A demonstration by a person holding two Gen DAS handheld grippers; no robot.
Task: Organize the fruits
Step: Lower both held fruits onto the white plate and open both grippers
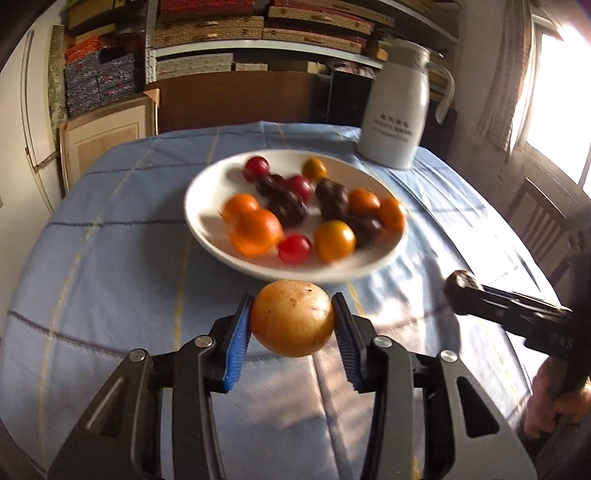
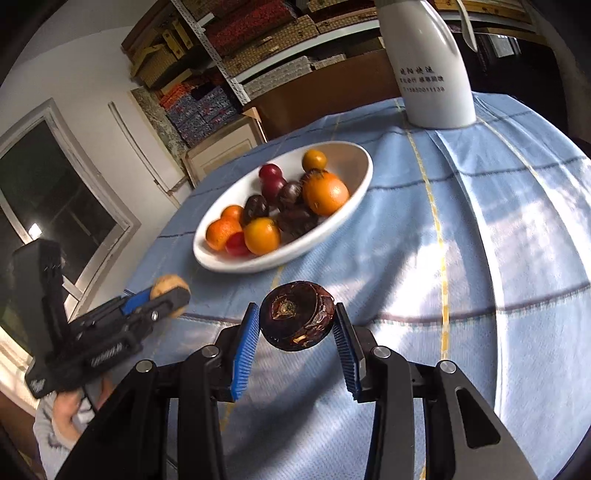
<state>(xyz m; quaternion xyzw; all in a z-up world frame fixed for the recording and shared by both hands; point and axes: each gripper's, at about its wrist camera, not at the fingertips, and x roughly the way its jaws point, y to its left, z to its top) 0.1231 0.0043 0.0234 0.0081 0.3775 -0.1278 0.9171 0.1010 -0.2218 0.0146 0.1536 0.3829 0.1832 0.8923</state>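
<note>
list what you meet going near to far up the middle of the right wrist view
right tongs shut on the dark brown fruit → bare blue checked tablecloth → white bowl of mixed fruit → white jug → shelves of boxes
</note>
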